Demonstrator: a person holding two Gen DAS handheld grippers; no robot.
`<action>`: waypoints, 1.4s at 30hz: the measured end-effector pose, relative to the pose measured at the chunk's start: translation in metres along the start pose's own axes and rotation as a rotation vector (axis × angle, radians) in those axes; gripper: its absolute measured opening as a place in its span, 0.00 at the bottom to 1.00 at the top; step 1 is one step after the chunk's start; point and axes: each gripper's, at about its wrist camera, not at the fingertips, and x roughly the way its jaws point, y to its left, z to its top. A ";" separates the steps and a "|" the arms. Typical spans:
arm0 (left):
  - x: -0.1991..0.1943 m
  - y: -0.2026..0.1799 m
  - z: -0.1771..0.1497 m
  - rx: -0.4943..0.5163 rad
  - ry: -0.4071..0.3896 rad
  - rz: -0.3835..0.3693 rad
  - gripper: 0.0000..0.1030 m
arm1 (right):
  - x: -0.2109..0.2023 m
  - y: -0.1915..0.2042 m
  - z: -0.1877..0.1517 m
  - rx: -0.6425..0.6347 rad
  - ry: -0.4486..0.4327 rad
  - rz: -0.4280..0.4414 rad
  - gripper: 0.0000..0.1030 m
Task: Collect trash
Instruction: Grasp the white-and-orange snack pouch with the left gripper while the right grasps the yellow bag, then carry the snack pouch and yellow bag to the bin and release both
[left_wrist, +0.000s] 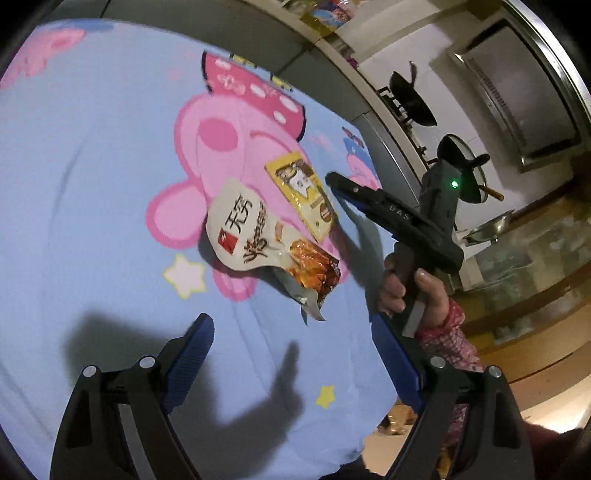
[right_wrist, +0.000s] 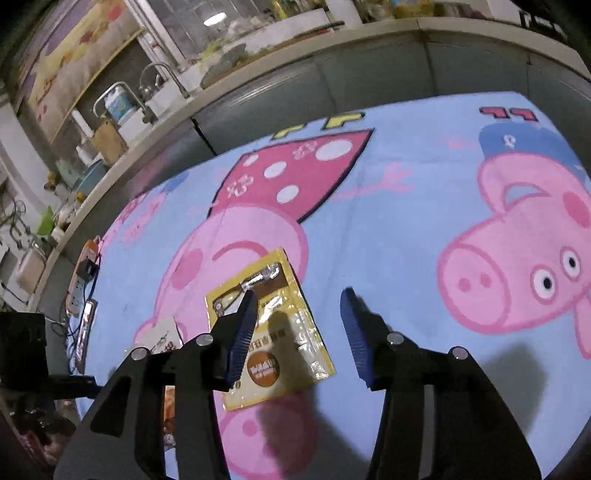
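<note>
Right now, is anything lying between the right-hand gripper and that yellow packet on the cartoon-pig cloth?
Nothing visible does. The right gripper hangs over the yellow packet with jaws apart and empty, bare cloth around it. The white snack wrapper lies beside the packet, towards the left gripper.

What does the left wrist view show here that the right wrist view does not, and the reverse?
Only the left wrist view shows the hand holding the right gripper, the white and orange snack wrapper in full, and a wok on the stove. Only the right wrist view shows the faucet, a power strip, and the right gripper's open jaws above the yellow packet. Both share the yellow packet and the cartoon pig cloth.
</note>
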 end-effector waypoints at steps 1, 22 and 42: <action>0.004 0.002 0.002 -0.018 0.005 -0.012 0.84 | 0.001 0.001 -0.003 -0.003 0.007 0.022 0.43; 0.038 0.015 0.037 -0.098 -0.021 -0.032 0.30 | 0.020 0.020 -0.038 0.102 0.075 0.255 0.03; -0.022 0.023 0.036 -0.071 -0.146 0.033 0.03 | -0.117 -0.024 -0.103 0.274 -0.202 0.155 0.01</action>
